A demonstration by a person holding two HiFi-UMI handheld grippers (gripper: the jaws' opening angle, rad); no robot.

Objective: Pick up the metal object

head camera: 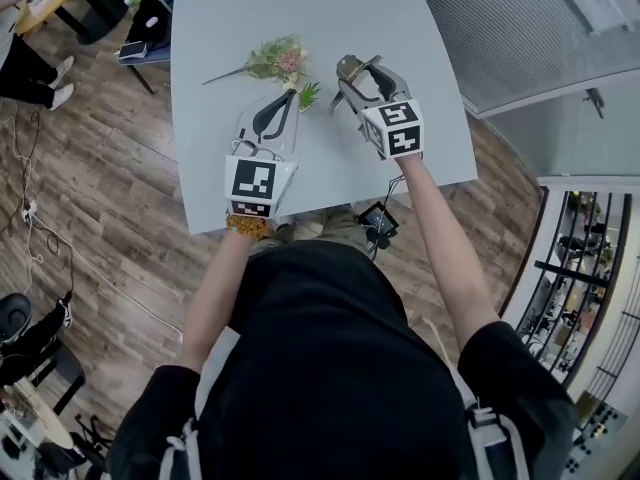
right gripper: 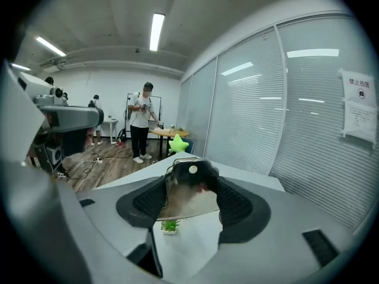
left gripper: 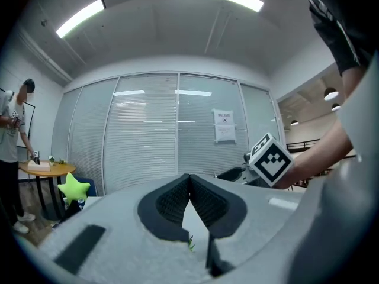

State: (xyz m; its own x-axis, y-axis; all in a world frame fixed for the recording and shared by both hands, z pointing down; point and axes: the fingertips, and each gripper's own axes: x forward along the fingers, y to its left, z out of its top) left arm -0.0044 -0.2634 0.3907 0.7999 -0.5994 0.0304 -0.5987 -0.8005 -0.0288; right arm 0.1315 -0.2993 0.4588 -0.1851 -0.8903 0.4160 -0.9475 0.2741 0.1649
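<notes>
The metal object (right gripper: pixel 188 197) is a shiny curved plate, clamped between the jaws of my right gripper (head camera: pixel 353 80), while my left gripper (left gripper: pixel 189 185) is closed and empty

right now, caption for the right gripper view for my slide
Right hand-held gripper shut on a shiny metal object, small plant on the table.

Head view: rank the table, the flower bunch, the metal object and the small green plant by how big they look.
1. table
2. flower bunch
3. metal object and small green plant look alike; the right gripper partly hides the metal object.
</notes>
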